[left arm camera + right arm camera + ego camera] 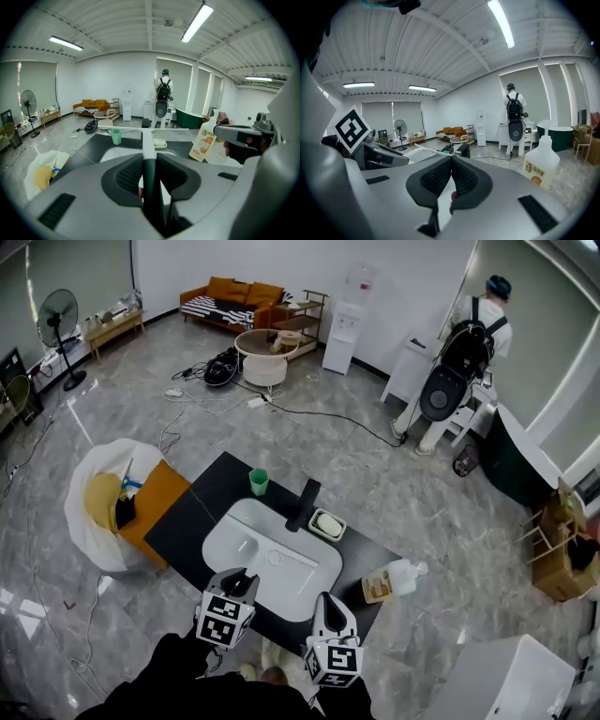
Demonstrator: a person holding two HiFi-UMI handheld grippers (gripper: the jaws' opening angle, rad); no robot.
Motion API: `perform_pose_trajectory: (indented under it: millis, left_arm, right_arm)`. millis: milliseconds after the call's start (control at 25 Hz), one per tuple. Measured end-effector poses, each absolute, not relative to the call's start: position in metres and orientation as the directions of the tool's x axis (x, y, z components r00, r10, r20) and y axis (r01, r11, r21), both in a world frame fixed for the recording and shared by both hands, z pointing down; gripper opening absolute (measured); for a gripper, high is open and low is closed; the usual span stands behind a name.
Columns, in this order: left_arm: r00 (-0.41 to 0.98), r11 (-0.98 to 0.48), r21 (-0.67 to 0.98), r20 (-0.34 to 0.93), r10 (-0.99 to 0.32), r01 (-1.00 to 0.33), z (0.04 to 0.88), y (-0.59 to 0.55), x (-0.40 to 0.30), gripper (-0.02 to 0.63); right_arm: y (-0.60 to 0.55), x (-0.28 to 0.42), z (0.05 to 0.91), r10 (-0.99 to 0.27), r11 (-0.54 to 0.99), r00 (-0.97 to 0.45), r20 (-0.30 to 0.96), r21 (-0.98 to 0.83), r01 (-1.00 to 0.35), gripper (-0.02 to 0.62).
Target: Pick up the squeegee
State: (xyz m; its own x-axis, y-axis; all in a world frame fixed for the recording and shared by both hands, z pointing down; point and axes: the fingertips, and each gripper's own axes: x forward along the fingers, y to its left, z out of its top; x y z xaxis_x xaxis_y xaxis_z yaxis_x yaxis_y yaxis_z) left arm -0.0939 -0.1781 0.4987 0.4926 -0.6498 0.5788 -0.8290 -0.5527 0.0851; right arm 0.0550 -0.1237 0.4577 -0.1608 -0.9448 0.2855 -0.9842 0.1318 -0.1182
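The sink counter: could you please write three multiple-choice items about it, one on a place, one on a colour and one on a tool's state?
1. Where is the bottle? A on the counter, right of the basin; B inside the basin; C on the floor.
2. What colour is the cup? A red; B green; C yellow.
3. The left tool is: A open and empty; B shut on the bottle; C shut on the squeegee.
Answers: 1 A, the head view shows it past the basin's right edge; 2 B, it shows green there; 3 C, its pads press the squeegee's handle.
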Motion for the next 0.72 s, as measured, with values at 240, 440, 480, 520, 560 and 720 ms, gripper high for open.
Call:
perform_pose_trajectory:
  millis: [240, 440, 480, 520, 560, 720]
  left_arm:
    - [0.488, -0.531, 0.062, 0.492, -0.721, -0.845, 0.459, -0.135, -0.122, 0.106]
    - [0.478, -0.512, 0.048, 0.44, -0.76, -0.858, 0.442, -0.094, -0.148, 0.106]
    - [0.475, -0.508, 0.044, 0.432, -0.767, -0.86, 0.439, -0.086, -0.153, 0.106]
    - [0.472, -0.505, 0.041, 0.424, -0.773, -0.862, 0.437, -0.08, -0.158, 0.106]
    - [0.47, -0.502, 0.039, 0.418, -0.777, -0.864, 0.436, -0.073, -0.162, 0.106]
    - [0.462, -0.489, 0.037, 0.399, -0.792, -0.872, 0.427, -0.05, -0.176, 0.106]
  right_arm:
    - [-0.084, 0.035, 0.432, -0.961, 0.145, -0.164, 0.225, -0.096, -0.985, 0.017]
    - [-0.051, 0.016, 0.421, -0.966, 0.161, -0.175, 0.191, -0.084, -0.983, 0.017]
    - [-0.045, 0.012, 0.419, -0.967, 0.165, -0.178, 0.185, -0.082, -0.983, 0.017]
    - [-0.04, 0.007, 0.416, -0.967, 0.169, -0.181, 0.179, -0.08, -0.982, 0.017]
    - [-0.035, 0.004, 0.414, -0.967, 0.173, -0.184, 0.174, -0.077, -0.982, 0.017]
    - [-0.016, -0.006, 0.406, -0.968, 0.186, -0.194, 0.161, -0.066, -0.98, 0.017]
